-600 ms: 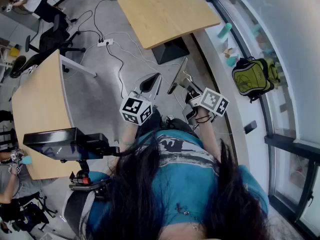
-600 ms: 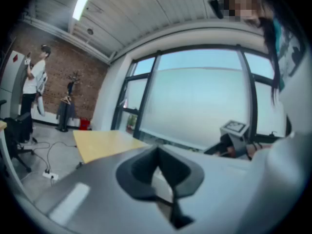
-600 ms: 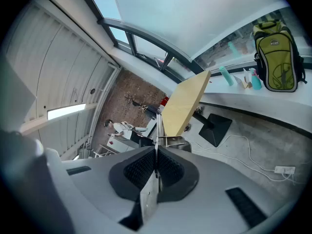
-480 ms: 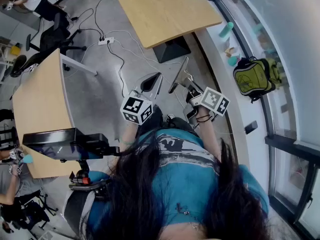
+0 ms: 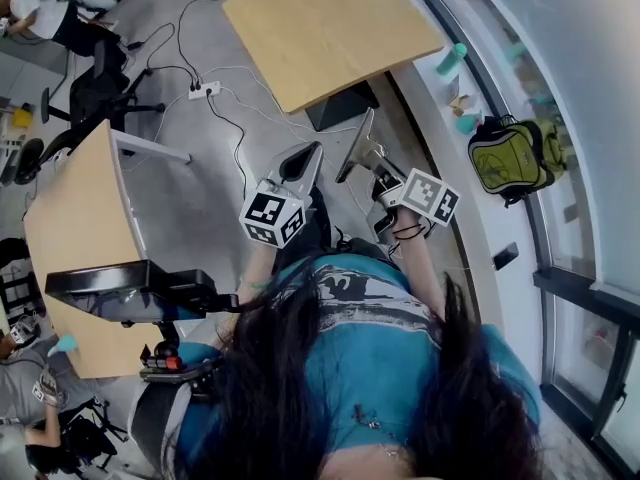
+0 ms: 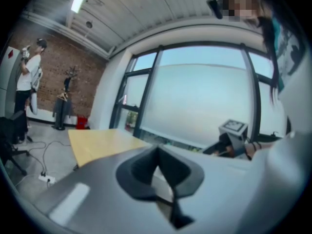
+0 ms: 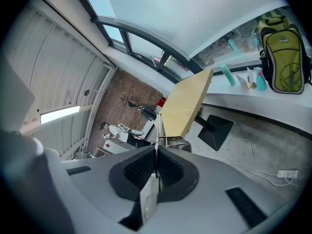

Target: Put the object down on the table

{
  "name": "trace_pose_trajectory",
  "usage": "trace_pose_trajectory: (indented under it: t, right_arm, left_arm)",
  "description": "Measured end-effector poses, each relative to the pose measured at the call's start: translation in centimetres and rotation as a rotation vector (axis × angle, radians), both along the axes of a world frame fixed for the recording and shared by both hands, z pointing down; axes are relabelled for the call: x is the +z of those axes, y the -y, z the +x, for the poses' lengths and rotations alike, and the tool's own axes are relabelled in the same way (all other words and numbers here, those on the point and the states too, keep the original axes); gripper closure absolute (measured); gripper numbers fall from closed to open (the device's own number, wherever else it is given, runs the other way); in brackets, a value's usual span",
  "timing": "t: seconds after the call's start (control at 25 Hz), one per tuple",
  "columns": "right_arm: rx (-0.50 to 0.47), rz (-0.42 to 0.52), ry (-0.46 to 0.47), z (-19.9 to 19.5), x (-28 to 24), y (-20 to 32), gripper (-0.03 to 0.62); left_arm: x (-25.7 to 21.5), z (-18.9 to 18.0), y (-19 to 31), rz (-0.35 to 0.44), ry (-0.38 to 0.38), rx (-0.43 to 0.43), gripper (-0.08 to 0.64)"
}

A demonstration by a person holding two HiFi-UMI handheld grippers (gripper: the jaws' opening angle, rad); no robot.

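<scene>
A thin, flat metal piece [image 7: 148, 199] stands edge-on between the dark pads of my right gripper [image 7: 156, 155], which is shut on it. Its top edge pokes out past the fingertips. In the head view the right gripper [image 5: 352, 150] hangs over the grey floor, just short of the light wooden table [image 5: 330, 28]. My left gripper [image 5: 303, 154] is beside it to the left. The left gripper [image 6: 157, 152] has its pads together with nothing between them. The same table [image 6: 102, 143] lies ahead of it.
A second wooden table [image 5: 85, 228] is at the left, with a black device [image 5: 130, 290] on a stand near it. White cables and a power strip [image 5: 205, 90] lie on the floor. A green backpack [image 5: 510, 158] and teal bottles [image 5: 450, 60] sit along the window ledge.
Both grippers stay almost where they were, the right one a touch farther forward. The head view has turned a little. The seated person at the far left has shifted.
</scene>
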State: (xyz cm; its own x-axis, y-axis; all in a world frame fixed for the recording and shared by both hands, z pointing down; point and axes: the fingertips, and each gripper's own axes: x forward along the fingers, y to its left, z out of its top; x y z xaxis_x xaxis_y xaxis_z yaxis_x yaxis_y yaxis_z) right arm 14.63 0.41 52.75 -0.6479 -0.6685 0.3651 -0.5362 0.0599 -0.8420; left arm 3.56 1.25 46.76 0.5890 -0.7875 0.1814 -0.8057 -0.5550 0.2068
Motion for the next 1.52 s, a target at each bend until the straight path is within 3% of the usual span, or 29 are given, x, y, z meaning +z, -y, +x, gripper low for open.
trace_pose_trajectory:
  t: [0.44,0.84,1.08,1.52]
  right_arm:
    - [0.079,-0.003,-0.021,-6.0,-0.8,13.1,0.578]
    - [0.143,-0.009,-0.035,-11.2,-0.6,22.3,0.578]
    - [0.166,-0.055,-0.062,-10.6,0.9,26.9,0.578]
    - [0.177,0.018,-0.107,-8.1,-0.8,32.2,0.578]
  left_arm:
    - [-1.0,-6.6,14.0,0.024,-0.02,0.069,0.557]
    - [-0.1,-12.3,23.6,0.0,-0.043,0.124,0.557]
    - [1.7,-11.3,28.6,-0.045,-0.069,0.169,0.557]
    - [0.8,-11.4,30.0,-0.02,-0.073,0.145,0.557]
